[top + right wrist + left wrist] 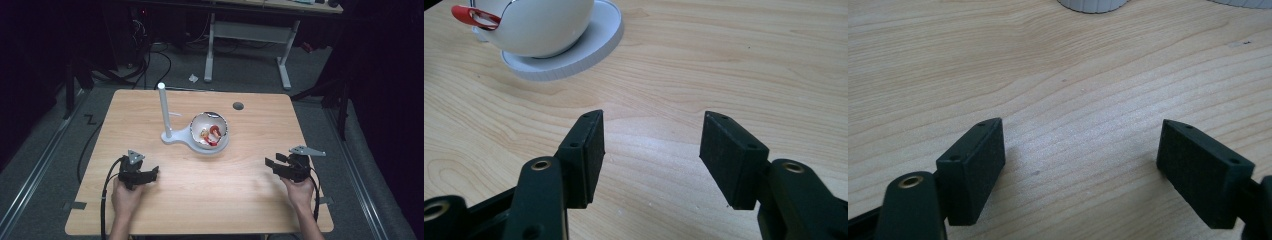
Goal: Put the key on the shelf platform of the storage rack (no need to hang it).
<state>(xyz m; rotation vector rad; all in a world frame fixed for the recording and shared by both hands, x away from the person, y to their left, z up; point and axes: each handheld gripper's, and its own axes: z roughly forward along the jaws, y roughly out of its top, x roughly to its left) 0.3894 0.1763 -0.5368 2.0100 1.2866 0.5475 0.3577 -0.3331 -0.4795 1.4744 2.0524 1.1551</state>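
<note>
Now we see the left gripper [150, 175] and right gripper [274, 165] resting low, jaws apart, flanking the white bowl [210, 131].

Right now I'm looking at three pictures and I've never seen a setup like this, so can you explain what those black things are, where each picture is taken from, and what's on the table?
A person sits at a wooden table holding a hand tool in each hand: the left gripper and the right gripper. Each has two black jaws that pinch.

The high view looks down from above. The other two pictures come from small cameras riding on the tools, so you see each tool's own jaws rising from the bottom edge.

On the table stands a white stand with an upright post, and on its round base rests a white bowl holding small red and pale pieces; I can't tell what they are.

Nothing is held. Both sets of jaws are spread open over bare wood.
</note>
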